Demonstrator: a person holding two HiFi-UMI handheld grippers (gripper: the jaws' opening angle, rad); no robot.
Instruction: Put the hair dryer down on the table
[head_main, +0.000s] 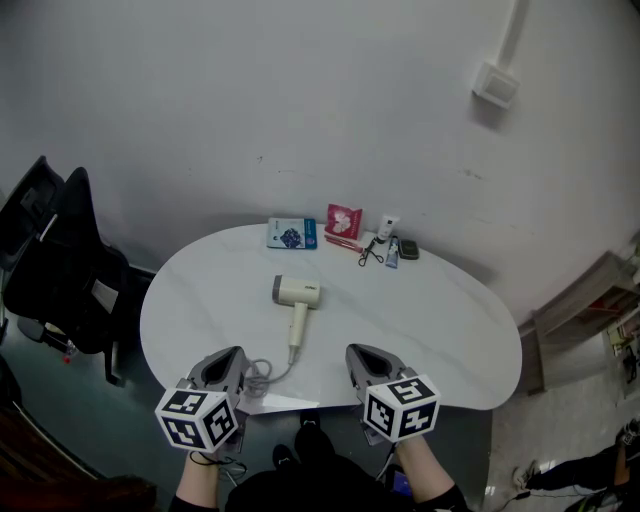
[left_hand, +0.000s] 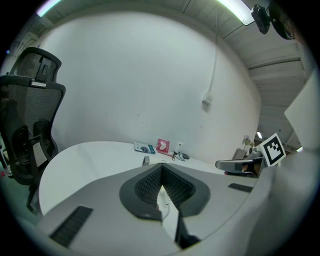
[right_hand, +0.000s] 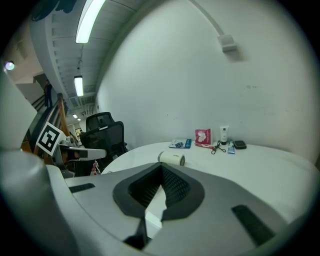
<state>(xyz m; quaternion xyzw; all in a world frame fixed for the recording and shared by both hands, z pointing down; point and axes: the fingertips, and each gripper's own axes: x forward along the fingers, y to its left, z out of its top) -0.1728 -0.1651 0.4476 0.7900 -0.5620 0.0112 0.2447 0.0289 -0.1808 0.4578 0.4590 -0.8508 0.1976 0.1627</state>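
Note:
A cream hair dryer (head_main: 297, 300) lies flat on the white table (head_main: 440, 320), its handle toward me and its cord (head_main: 262, 374) coiled at the near edge. In the right gripper view the hair dryer (right_hand: 171, 158) shows just beyond the jaws; in the left gripper view only its barrel end (left_hand: 145, 160) peeks over them. My left gripper (head_main: 226, 364) hovers at the near left edge beside the cord, shut and holding nothing. My right gripper (head_main: 362, 358) hangs at the near edge to the dryer's right, its jaws also shut and empty.
At the table's far side lie a blue packet (head_main: 292, 234), a pink packet (head_main: 343, 220), a white tube (head_main: 386, 227), small scissors (head_main: 368, 254) and a dark case (head_main: 408, 249). A black office chair (head_main: 55, 270) stands left of the table. A white sheet (head_main: 280, 403) lies at the near edge.

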